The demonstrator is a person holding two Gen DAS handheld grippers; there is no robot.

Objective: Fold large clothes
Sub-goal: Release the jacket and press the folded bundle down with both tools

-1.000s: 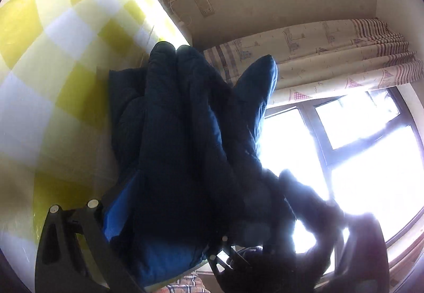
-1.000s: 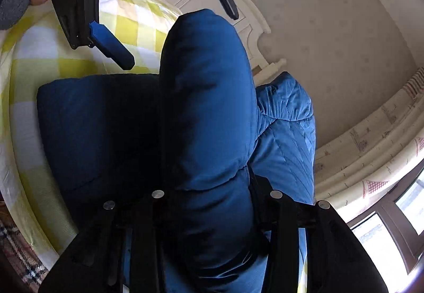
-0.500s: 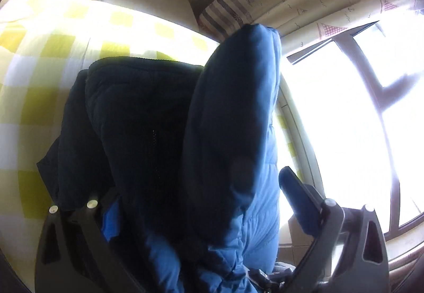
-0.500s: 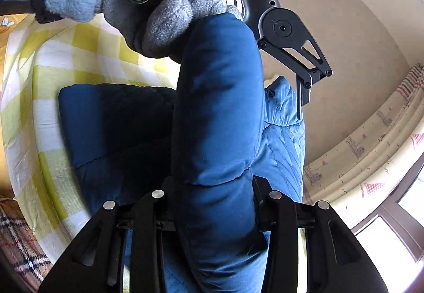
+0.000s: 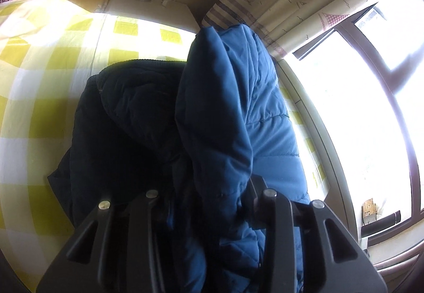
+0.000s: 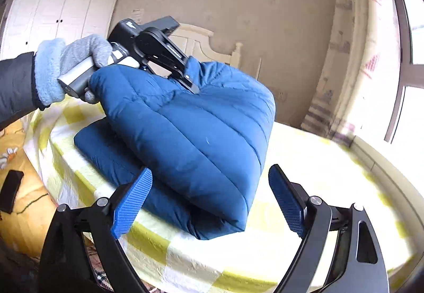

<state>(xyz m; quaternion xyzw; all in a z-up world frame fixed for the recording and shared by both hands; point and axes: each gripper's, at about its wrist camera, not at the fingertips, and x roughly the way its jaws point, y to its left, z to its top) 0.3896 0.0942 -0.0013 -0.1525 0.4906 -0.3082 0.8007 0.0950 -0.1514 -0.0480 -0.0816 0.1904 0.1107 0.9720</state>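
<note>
A blue quilted puffer jacket (image 5: pixel 225 107) lies folded on a bed with a yellow-and-white checked sheet (image 5: pixel 53 67). My left gripper (image 5: pixel 209 195) is closing on a thick raised fold of it, and the padding fills the space between the jaws. The right wrist view shows that left gripper (image 6: pixel 185 81) in a grey-gloved hand (image 6: pixel 61 67), holding up the jacket's (image 6: pixel 190 134) upper layer. My right gripper (image 6: pixel 210 171) is opening just short of the jacket's near corner. Its blue pads (image 6: pixel 132 202) stand wide apart with nothing between them.
The bed's (image 6: pixel 304 173) near edge curves below the right gripper. A bright window (image 5: pixel 357 107) and patterned curtain (image 5: pixel 304 1) lie to the right. A cream headboard (image 6: pixel 201 41) and white wardrobe (image 6: pixel 58 6) stand behind. A dark flat object (image 6: pixel 10 192) rests on orange bedding at left.
My right gripper let go of the jacket fold, opened wide, rolled and drew back from it. My left gripper, wide before, closed on the raised fold.
</note>
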